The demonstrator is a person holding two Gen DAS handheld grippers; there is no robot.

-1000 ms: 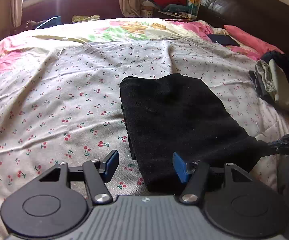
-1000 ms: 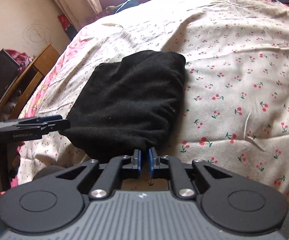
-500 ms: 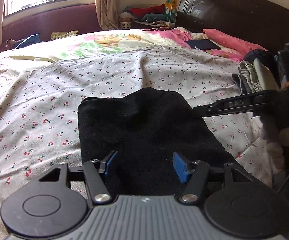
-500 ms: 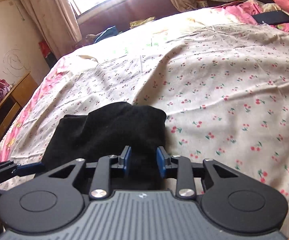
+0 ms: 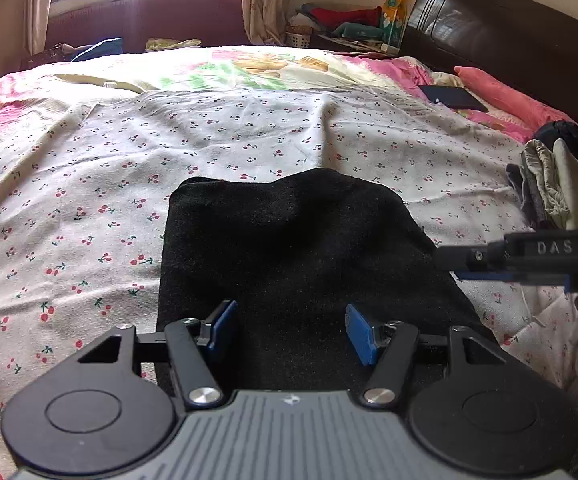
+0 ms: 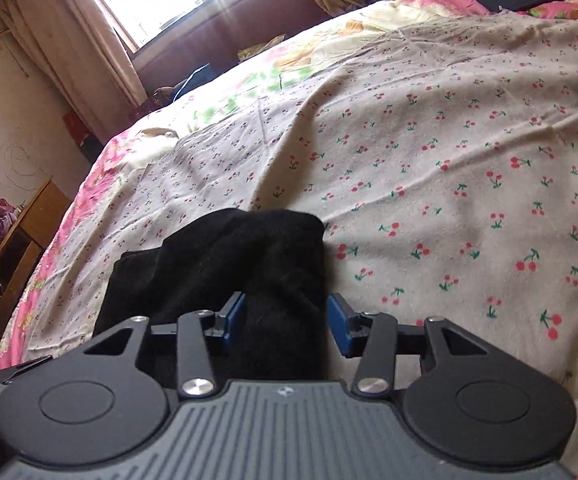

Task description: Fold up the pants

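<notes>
The black pants [image 5: 289, 248] lie folded in a compact rectangle on the cherry-print sheet [image 5: 89, 200]. My left gripper [image 5: 289, 332] is open and hovers over the near end of the pants, holding nothing. My right gripper [image 6: 287, 320] is open, its blue pads either side of the near right corner of the pants [image 6: 229, 264], gripping nothing. The right gripper also shows in the left wrist view [image 5: 509, 260] at the right edge of the pants.
A pile of grey and dark clothes [image 5: 557, 184] lies on the bed at the right. A dark flat item [image 5: 453, 98] and pink pillow [image 5: 505, 96] lie by the headboard. A wooden cabinet [image 6: 13, 248] stands left of the bed.
My right gripper went from shut to open and lifted up off the pants' edge. My left gripper stayed open and moved right until it was centred over the near end.
</notes>
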